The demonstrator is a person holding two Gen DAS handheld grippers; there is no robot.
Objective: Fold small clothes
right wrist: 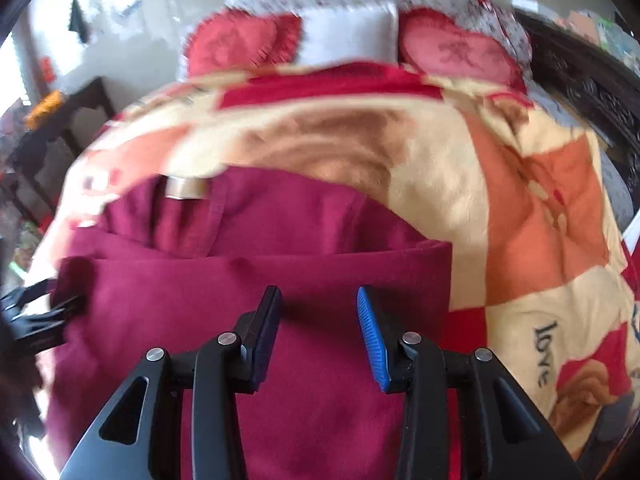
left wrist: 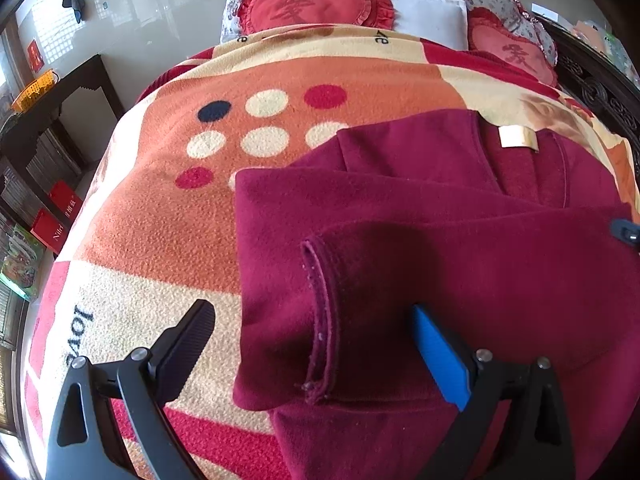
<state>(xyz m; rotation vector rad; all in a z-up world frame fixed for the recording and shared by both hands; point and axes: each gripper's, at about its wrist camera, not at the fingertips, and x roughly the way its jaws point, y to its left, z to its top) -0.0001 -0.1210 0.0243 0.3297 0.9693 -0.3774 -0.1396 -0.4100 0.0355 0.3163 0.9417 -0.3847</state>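
Nearest to us, our left tongs (left wrist: 316,354) stand wide apart with nothing pinched; the hemmed cuff (left wrist: 320,320) of a sleeve lies loose between the two fingers, which hover over it rather than press it. Our right tongs (right wrist: 318,332) sit at a narrower gap, also empty, poised just above the flat middle of the dark red fleece top (right wrist: 256,280); that view is smeared, so finer detail there is lost.

The top lies on the patterned blanket (left wrist: 160,220) that covers the bed. Both sleeves look already brought in across the body, one edge running straight across the chest, and the side of the top forms a tidy line against the blanket. Beyond that, the collar with its gold label (left wrist: 518,136) lies flat and facing up.

So we judge the sleeve folds done, or nearly so, and the body fold left: bottom hem up toward the collar.

Farthest off, red heart cushions (left wrist: 312,4) and a white pillow (left wrist: 432,16) lie at the bedhead.
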